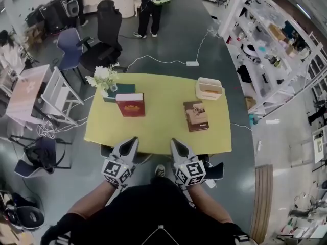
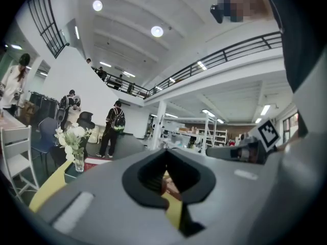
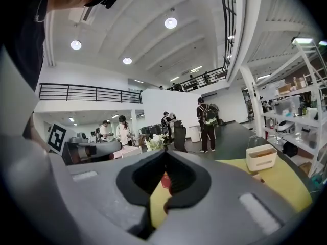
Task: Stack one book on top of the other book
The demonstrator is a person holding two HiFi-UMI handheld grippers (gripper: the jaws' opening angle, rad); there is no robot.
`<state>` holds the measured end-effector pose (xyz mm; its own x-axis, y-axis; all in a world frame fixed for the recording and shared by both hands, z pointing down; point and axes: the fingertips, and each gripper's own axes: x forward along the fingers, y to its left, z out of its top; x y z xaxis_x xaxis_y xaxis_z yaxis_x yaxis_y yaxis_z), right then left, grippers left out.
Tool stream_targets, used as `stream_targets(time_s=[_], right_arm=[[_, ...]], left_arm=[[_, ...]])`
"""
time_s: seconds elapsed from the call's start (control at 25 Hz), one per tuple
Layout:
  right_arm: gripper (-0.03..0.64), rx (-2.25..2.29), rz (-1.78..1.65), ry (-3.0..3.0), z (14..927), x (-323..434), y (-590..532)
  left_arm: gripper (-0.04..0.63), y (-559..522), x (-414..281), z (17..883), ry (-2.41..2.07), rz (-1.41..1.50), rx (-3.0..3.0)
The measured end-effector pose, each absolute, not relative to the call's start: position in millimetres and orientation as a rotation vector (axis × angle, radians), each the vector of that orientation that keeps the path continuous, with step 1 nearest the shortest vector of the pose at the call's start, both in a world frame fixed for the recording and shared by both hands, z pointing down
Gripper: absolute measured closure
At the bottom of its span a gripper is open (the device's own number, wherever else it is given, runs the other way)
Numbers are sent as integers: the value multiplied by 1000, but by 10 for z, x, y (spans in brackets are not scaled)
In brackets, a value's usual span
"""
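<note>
A red book (image 1: pixel 131 105) lies on the left half of the yellow table (image 1: pixel 163 137), and a brown book (image 1: pixel 196 116) lies flat on the right half. Both grippers hover side by side at the table's near edge, short of the books. My left gripper (image 1: pixel 134 141) is shut with nothing in it, and so is my right gripper (image 1: pixel 173 142). In the left gripper view the shut left gripper (image 2: pixel 166 160) points level across the table. Through the notch of the shut right gripper (image 3: pixel 166 160) a bit of the red book (image 3: pixel 164 180) shows.
A vase of white flowers (image 1: pixel 103 79) stands on a green book (image 1: pixel 118 92) at the back left corner. A white box (image 1: pixel 209 88) sits at the back right. Office chairs (image 1: pixel 102 40), shelving (image 1: pixel 276 40) and people standing (image 1: pixel 150 9) surround the table.
</note>
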<state>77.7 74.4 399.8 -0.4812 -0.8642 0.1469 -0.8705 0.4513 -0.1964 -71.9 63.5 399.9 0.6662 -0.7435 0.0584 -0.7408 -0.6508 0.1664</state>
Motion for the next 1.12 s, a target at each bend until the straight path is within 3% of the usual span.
stream_targets(time_s=[0.6, 1.12], right_arm=[[614, 1523, 450, -2731, 4054, 1032, -317], [614, 1552, 320, -2700, 3984, 807, -705]], left_arm=[[589, -203, -454, 3992, -1311, 5, 2694], [589, -552, -848, 3953, -1333, 2, 2737]])
